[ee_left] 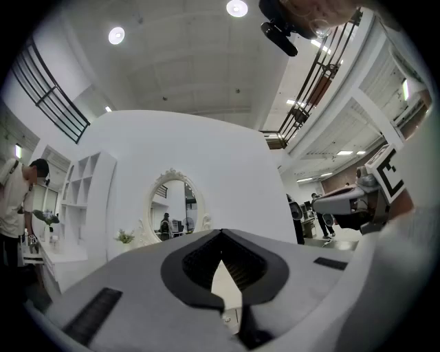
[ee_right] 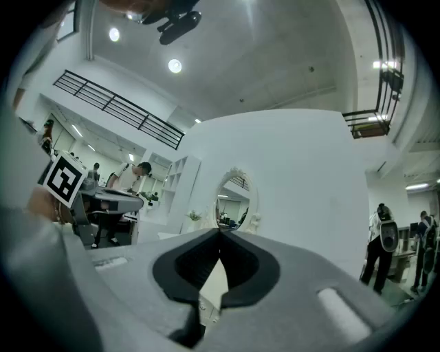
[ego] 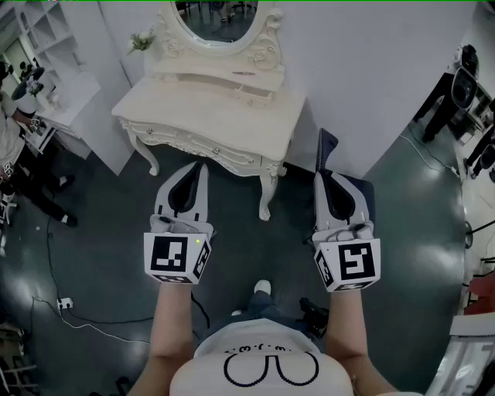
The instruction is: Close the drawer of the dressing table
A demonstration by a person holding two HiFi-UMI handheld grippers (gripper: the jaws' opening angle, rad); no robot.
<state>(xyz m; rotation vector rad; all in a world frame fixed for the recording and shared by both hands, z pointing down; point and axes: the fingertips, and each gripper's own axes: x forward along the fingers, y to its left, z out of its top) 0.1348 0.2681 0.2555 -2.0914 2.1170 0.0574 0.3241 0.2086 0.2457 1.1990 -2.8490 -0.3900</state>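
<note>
Short of the dressing table (ego: 213, 116), you hold left gripper (ego: 199, 168) and right gripper (ego: 324, 143) closed, empty: apparently approach; next, push the protruding drawer (ego: 256, 93) inward.

- Your head view is evenly lit and fairly sharp; the pale dressing table (ego: 216, 116) stands bright against the dark floor (ego: 93, 255), which shows a soft sheen on your right.
- Both gripper views bend strongly, and their corners go black.
- Round ceiling lights (ee_left: 237, 7) flare white overhead.
- Up close the jaws look soft, probably out of focus.
</note>
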